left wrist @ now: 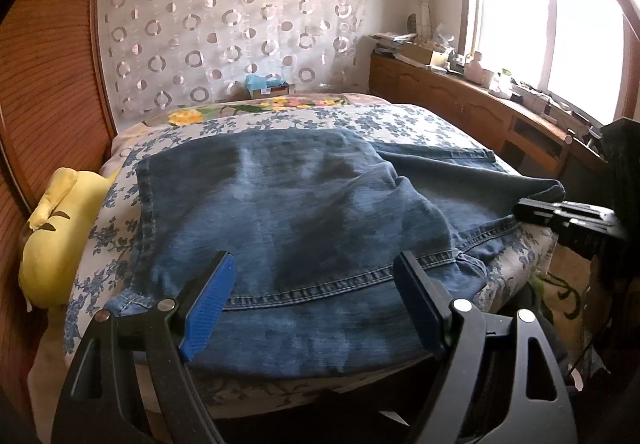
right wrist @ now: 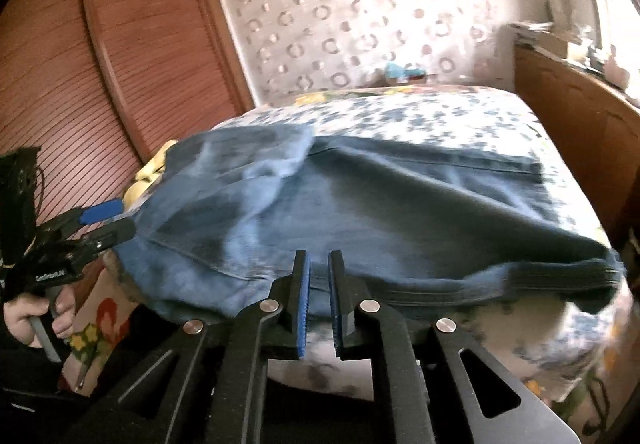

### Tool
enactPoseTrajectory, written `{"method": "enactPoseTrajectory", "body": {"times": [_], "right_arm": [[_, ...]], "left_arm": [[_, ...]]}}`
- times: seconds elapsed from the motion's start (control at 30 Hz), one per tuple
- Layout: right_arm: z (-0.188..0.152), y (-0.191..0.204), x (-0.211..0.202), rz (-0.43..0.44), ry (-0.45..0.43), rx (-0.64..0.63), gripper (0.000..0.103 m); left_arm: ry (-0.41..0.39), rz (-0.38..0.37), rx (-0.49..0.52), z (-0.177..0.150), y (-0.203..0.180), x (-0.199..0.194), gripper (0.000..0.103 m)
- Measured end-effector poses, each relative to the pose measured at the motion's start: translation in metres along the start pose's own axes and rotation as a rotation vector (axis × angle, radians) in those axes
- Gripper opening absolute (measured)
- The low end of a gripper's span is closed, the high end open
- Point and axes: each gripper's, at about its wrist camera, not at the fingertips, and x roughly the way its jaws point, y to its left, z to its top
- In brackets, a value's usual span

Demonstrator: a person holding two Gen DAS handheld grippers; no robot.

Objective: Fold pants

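Blue denim pants lie folded on the bed, with one layer doubled over toward the left and a leg running off to the right. They also show in the right wrist view, blurred. My left gripper is open and empty, its jaws wide apart over the near hem of the pants. It shows at the left of the right wrist view. My right gripper has its jaws close together with a narrow gap, holding nothing, at the near edge of the pants. It shows at the right of the left wrist view.
The bed has a blue floral sheet. A yellow plush toy lies at its left edge beside a slatted wooden wardrobe. A cluttered wooden cabinet runs under the window on the right. A box stands at the bed's far end.
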Motion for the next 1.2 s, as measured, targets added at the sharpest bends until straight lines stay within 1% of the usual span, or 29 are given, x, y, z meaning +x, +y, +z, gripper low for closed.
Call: {"method": "enactPoseTrajectory", "body": {"times": [0.07,0.13,0.2,0.27,0.43,0.6,0.77,0.83,0.97,1.03,1.2], "right_arm": [[-0.001,-0.008,-0.007,-0.033,-0.014,0.012,0.018],[-0.003,-0.017,-0.014,-0.069,-0.025,0.026,0.034],[-0.007,-0.03,-0.024,-0.101,-0.041,0.045,0.039],[-0.009,-0.037,-0.033,-0.135,-0.053,0.064,0.04],[-0.014,-0.063,-0.05,-0.258,-0.09,0.108,0.042],[-0.015,-0.083,-0.049,-0.318,-0.089,0.159,0.042],[-0.018,-0.098,-0.033,-0.326,-0.043,0.192,0.043],[-0.017,-0.108,-0.039,-0.328,-0.033,0.205,0.043],[-0.019,-0.116,-0.036,-0.335,-0.01,0.222,0.044],[-0.018,-0.119,-0.033,-0.335,0.002,0.228,0.048],[-0.017,-0.12,-0.028,-0.345,0.022,0.213,0.049]], "left_arm": [[0.0,-0.001,0.003,0.002,-0.003,0.001,0.081],[0.0,-0.002,0.006,0.003,-0.005,0.002,0.081],[0.001,-0.007,0.011,0.005,-0.008,0.003,0.081],[0.001,-0.009,0.016,0.007,-0.01,0.004,0.081],[0.002,-0.022,0.028,0.009,-0.019,0.007,0.081],[0.011,-0.036,0.029,0.009,-0.025,0.01,0.081],[0.019,-0.042,0.039,0.008,-0.028,0.011,0.081],[0.019,-0.045,0.04,0.008,-0.029,0.01,0.081],[0.019,-0.049,0.045,0.008,-0.031,0.01,0.081],[0.019,-0.05,0.042,0.007,-0.031,0.01,0.081],[0.025,-0.053,0.036,0.006,-0.033,0.01,0.081]]}}
